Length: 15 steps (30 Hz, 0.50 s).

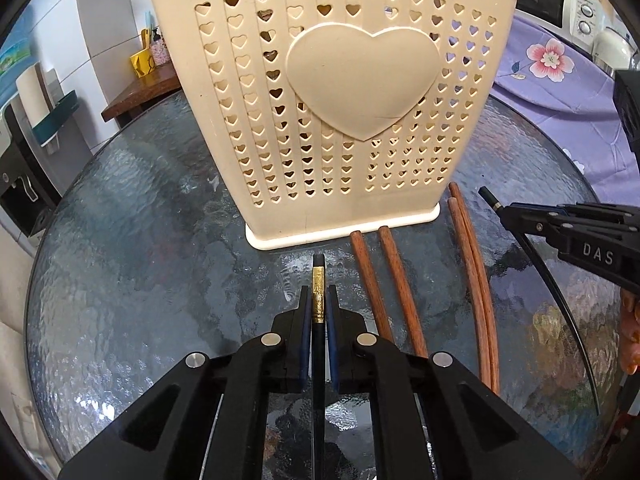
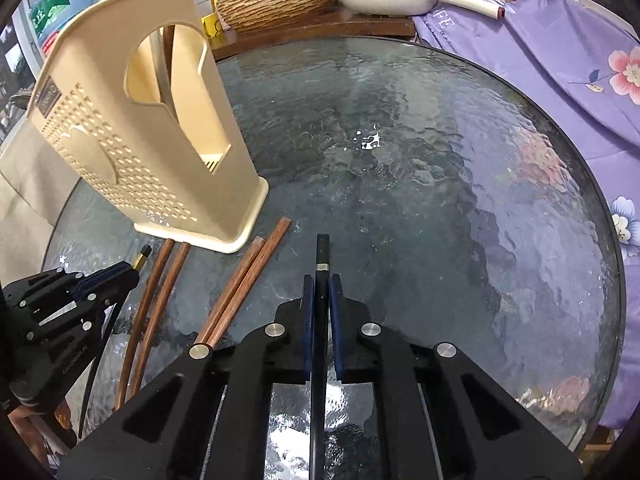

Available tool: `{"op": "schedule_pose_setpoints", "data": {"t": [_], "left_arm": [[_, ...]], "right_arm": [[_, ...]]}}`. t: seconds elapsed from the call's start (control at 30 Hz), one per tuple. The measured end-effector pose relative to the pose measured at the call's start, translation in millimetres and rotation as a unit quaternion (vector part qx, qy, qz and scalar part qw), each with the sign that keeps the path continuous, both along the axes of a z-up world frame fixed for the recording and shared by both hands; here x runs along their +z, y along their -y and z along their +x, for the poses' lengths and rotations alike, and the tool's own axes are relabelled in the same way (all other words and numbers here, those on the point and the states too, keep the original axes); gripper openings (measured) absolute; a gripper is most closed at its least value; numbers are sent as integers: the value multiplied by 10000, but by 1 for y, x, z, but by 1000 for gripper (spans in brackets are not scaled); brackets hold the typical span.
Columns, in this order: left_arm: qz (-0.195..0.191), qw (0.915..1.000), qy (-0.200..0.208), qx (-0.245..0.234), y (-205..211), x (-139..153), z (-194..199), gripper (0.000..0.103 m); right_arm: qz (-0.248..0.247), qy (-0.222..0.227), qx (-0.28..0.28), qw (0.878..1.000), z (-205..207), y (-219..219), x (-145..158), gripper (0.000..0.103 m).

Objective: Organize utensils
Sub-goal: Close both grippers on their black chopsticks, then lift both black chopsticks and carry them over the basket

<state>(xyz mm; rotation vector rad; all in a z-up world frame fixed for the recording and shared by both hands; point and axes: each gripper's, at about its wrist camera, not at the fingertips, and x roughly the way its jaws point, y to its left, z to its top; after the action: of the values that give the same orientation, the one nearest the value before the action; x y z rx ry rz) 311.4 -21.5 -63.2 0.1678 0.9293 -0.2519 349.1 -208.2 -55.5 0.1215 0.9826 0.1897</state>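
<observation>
Between the left gripper's (image 1: 319,300) closed pads, a black gold-banded chopstick (image 1: 319,280) points toward twelve o'clock at the cream holder (image 1: 340,120), while the right gripper (image 2: 319,292) pinches its own black chopstick (image 2: 322,252).

Ahead of my left jaws the cream utensil holder (image 1: 332,92) stands upright on the surface (image 1: 140,240), walling off the way forward. Two pairs of brown chopsticks (image 1: 400,288) lie beside its base, filling the strip between my two grippers. Left of the holder the glass is bare out to the surface's rim. Ahead of my right jaws the surface (image 2: 440,152) lies open to its far edge and right edge, where purple cloth (image 2: 560,60) drapes over the rim.
</observation>
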Motion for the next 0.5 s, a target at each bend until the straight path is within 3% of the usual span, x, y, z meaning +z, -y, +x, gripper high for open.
{"op": "schedule_pose_setpoints", "data": {"t": [0.17, 0.5], "left_arm": [[-71, 9998, 165, 24, -4, 10, -9, 7], [-656, 9944, 824, -61, -11, 73, -43, 7]], "right_arm": [[124, 347, -23, 9993, -17, 9, 16, 8], [435, 1210, 226, 9914, -53, 15, 78, 8]]}}
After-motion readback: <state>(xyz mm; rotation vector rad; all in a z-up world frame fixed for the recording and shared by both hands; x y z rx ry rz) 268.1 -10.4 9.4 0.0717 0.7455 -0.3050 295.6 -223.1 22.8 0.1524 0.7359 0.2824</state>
